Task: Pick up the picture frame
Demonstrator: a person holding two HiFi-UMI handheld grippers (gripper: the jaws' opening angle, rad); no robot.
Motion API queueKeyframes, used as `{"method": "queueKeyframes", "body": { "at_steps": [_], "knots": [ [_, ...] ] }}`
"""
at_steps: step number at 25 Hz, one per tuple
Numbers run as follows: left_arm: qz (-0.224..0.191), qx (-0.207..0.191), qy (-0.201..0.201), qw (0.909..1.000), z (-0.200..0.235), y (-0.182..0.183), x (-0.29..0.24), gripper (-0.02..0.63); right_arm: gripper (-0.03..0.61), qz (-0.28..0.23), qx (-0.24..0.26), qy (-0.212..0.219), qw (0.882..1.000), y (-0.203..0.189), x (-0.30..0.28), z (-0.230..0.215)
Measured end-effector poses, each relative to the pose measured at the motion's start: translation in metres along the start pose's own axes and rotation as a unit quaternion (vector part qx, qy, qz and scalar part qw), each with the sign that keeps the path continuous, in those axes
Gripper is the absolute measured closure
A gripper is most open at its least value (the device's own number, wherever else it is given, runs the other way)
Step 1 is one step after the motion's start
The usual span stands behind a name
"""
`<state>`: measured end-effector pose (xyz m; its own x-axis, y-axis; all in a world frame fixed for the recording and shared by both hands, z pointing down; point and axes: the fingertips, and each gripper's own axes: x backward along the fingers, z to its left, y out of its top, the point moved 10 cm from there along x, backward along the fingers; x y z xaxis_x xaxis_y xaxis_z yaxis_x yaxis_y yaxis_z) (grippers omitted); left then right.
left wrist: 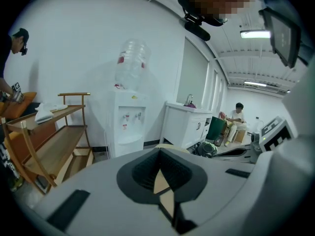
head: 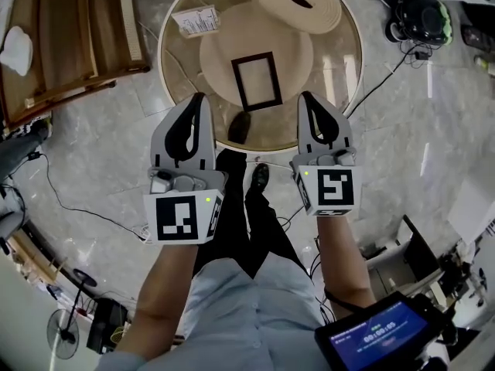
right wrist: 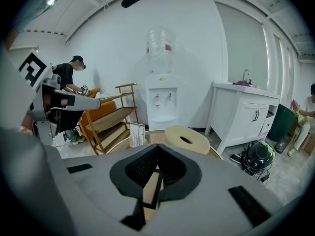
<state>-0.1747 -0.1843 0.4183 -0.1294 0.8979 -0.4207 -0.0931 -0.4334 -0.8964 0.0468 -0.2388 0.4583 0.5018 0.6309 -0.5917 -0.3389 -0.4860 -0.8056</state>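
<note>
The picture frame [head: 257,81], a thin dark rectangle, lies flat at the middle of a round glass table [head: 348,76]. Through the glass beneath it shows a beige disc. Both grippers hover over the table's near rim and point at the frame. My left gripper [head: 199,100] is below and left of the frame, and my right gripper [head: 305,97] is below and right of it. Both are clear of the frame. Each gripper's jaws meet at the tips with nothing held, as seen in the left gripper view [left wrist: 159,150] and the right gripper view [right wrist: 158,146]. A dark edge of the frame [right wrist: 157,190] shows through the right gripper's jaw opening.
A beige ring cushion [head: 298,2] and a printed card [head: 196,22] sit at the table's far side. To the left stands a wooden shelf rack [head: 69,37]. A black vacuum [head: 421,14] and cables lie on the floor at the right. A water dispenser [left wrist: 129,122] and a white cabinet [left wrist: 189,124] stand beyond.
</note>
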Motion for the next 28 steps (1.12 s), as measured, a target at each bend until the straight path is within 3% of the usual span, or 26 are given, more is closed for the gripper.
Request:
{"method": "queueKeyframes", "body": {
  "at_steps": [28],
  "knots": [
    [0.063, 0.025, -0.003, 0.9977, 0.037, -0.090, -0.064, 0.603, 0.563, 0.068, -0.015, 0.012, 0.998, -0.087, -0.094, 0.001]
  ]
}}
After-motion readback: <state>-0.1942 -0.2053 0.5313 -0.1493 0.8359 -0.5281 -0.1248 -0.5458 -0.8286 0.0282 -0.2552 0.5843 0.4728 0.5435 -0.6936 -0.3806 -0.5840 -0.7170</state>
